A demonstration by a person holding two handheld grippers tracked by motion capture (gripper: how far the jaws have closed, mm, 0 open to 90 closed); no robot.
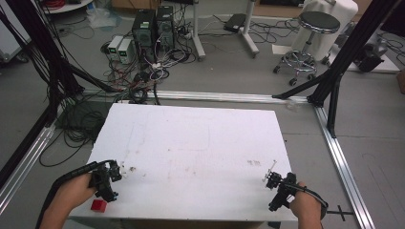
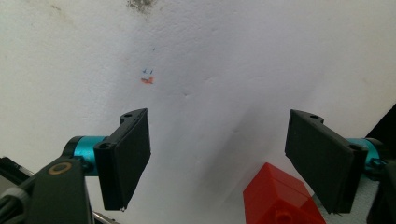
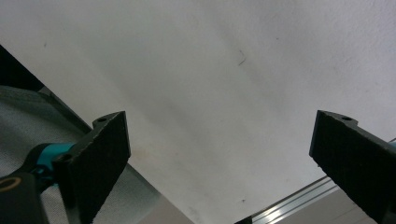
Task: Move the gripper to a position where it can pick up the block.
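Observation:
A small red block [image 1: 99, 205] lies at the near left corner of the white table [image 1: 191, 143]. My left gripper [image 1: 113, 175] hovers just beyond it, held in a hand. In the left gripper view it [image 2: 219, 158] stands open, and the red block [image 2: 280, 198] sits low between the jaws, close to the right one. My right gripper [image 1: 273, 182] is over the table's near right corner. In the right gripper view it [image 3: 224, 158] is open with nothing between the jaws, over the white table [image 3: 210, 70] near its edge.
Beyond the table lie tangled cables [image 1: 143, 71], computer boxes [image 1: 153, 28] and a stool [image 1: 305, 43] on the floor. Black frame posts [image 1: 344, 57] and aluminium rails [image 1: 344, 162] flank the table. Small marks [image 2: 147, 78] stain the tabletop.

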